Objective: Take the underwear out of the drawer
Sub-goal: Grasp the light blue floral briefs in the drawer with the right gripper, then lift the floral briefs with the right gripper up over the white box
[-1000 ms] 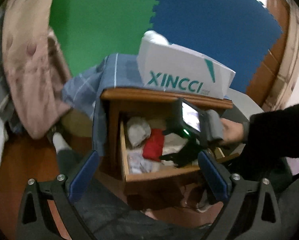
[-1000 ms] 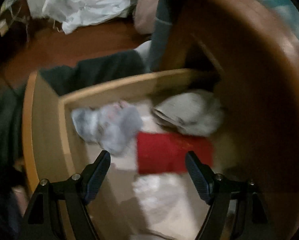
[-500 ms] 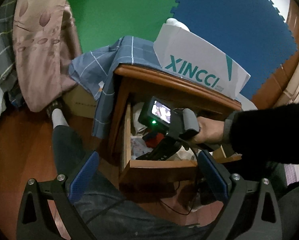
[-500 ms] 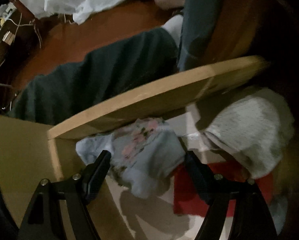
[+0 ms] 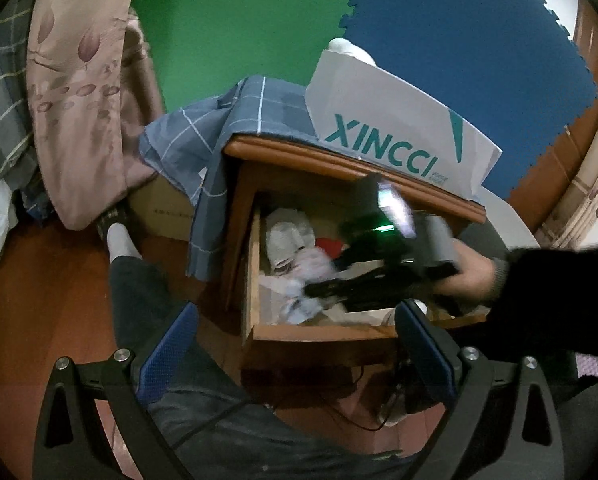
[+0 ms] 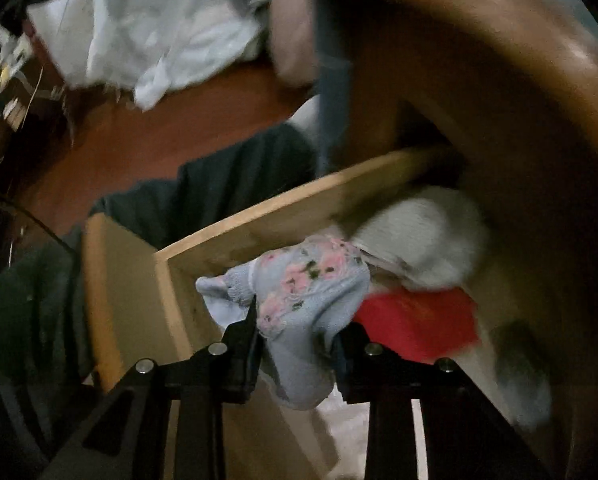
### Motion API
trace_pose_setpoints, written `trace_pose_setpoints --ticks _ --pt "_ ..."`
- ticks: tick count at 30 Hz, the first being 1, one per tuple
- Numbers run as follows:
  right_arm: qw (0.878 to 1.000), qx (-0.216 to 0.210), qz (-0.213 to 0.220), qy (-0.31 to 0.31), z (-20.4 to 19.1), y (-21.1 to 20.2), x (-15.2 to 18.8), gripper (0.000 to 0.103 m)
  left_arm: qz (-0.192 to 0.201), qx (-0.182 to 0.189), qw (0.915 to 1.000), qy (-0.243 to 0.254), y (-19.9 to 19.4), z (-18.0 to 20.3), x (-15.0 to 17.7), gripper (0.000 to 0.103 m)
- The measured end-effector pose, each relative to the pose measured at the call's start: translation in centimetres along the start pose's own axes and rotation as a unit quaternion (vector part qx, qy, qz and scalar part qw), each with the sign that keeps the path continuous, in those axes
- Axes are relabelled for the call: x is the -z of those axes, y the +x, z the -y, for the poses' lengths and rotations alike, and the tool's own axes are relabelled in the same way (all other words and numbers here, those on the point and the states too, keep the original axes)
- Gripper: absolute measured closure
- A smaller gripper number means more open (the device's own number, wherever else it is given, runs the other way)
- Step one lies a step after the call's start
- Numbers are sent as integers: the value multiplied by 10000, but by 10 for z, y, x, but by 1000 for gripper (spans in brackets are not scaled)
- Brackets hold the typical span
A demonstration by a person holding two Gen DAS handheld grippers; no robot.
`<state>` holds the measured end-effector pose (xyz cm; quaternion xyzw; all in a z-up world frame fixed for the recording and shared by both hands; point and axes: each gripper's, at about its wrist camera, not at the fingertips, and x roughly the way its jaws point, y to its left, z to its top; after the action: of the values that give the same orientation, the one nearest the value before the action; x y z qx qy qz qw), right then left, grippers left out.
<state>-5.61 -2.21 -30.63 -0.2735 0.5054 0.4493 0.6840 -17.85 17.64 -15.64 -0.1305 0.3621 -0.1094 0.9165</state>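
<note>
The wooden drawer (image 5: 319,332) of a nightstand stands pulled open, full of clothes. My right gripper (image 6: 297,340) is shut on light blue floral underwear (image 6: 307,292) and holds it just above the drawer's contents, near the drawer's side wall (image 6: 259,232). In the left wrist view the right gripper (image 5: 323,290) reaches into the drawer from the right, and the underwear (image 5: 311,268) looks blurred there. My left gripper (image 5: 295,344) is open and empty, held back in front of the drawer.
In the drawer lie a red garment (image 6: 419,328) and a grey-white one (image 6: 423,232). A white XINCCI bag (image 5: 395,136) and a blue checked cloth (image 5: 227,140) lie on the nightstand. The person's leg (image 5: 147,300) is left of the drawer. Bedding (image 5: 67,100) hangs at left.
My right gripper has closed on the floral underwear and lifted it off the pile. The left gripper view has shifted slightly; the left gripper stays open.
</note>
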Motion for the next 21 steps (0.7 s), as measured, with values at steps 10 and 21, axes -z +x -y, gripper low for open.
trace_pose_setpoints --ticks 10,21 --pt "9777 826 746 1781 30 -96 95 74 -380 -204 9984 360 33 46 -1 6" --pt "9573 1235 1579 2084 7 -198 118 74 -771 113 9940 768 51 99 8 6"
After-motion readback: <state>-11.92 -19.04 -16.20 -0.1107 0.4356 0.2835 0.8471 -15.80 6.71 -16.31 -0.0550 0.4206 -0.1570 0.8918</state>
